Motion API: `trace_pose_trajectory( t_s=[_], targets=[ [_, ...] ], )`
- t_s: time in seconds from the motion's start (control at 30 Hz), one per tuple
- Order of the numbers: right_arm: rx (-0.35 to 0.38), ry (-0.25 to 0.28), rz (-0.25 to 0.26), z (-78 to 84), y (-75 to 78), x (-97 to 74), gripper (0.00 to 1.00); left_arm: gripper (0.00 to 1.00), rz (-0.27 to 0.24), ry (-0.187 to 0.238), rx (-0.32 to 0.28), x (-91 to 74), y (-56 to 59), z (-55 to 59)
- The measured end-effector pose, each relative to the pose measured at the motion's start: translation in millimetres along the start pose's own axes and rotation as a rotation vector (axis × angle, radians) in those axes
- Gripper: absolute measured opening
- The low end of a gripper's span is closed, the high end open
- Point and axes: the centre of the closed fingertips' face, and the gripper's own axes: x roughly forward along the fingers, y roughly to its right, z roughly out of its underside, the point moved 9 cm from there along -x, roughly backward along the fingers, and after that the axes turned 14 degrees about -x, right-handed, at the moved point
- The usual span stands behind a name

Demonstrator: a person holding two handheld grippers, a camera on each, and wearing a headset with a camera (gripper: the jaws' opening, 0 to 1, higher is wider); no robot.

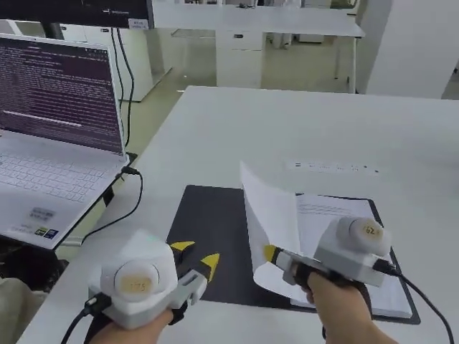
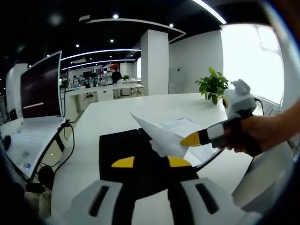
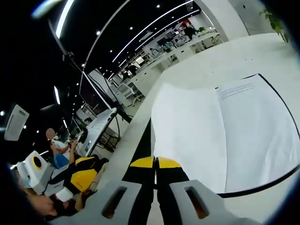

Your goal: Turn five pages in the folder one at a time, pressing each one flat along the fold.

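The right hand-held gripper point(image 1: 270, 253) pinches the page point(image 1: 269, 208) by its lower edge, raised over the folder point(image 1: 208, 229). The left hand-held gripper point(image 1: 196, 256), jaws wide, hovers over the folder's left cover. Best swing the page leftward gently, then press beside the fold.

An open laptop point(image 1: 54, 136) sat at nine o'clock on the white table point(image 1: 301, 122), black cable point(image 1: 140, 190) attached. In the left gripper view, a potted plant point(image 2: 213, 84) stood at two o'clock.

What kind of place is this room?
Most likely a big open office: an open silver laptop, a long white desk, and a leafy green plant.
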Motion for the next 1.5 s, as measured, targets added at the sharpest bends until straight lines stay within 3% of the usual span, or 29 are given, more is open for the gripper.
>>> trace_pose_trajectory(
  t_s=[0.23, 0.47, 0.73, 0.8, 1.03, 1.33, 1.5],
  targets=[
    [-0.074, -0.112, 0.008, 20.3, -8.6, 30.2, 0.00, 0.23, 0.002, -0.046, -0.012, -6.4, -13.7, 19.3],
    [-0.116, -0.185, 0.009, 36.1, -14.7, 54.6, 0.00, 0.22, -0.016, -0.081, -0.021, -8.8, -25.6, 32.2],
    [-0.150, -0.251, -0.014, 54.6, -24.8, 74.2, 0.00, 0.22, -0.037, -0.096, -0.045, -9.4, -36.3, 38.1],
    [-0.193, -0.269, -0.024, 59.7, -26.9, 78.8, 0.00, 0.22, -0.040, -0.095, -0.048, -9.4, -37.9, 38.8],
    [-0.196, -0.269, -0.029, 64.2, -27.5, 83.3, 0.00, 0.22, -0.048, -0.115, -0.054, -7.0, -41.9, 44.0],
    [-0.166, -0.260, -0.109, 66.4, -35.1, 79.5, 0.06, 0.22, -0.057, -0.129, -0.048, -0.8, -42.5, 45.7],
    [-0.115, -0.222, -0.157, 65.4, -33.4, 70.7, 0.09, 0.22, -0.052, -0.149, -0.034, 10.9, -42.6, 46.4]
  ],
)
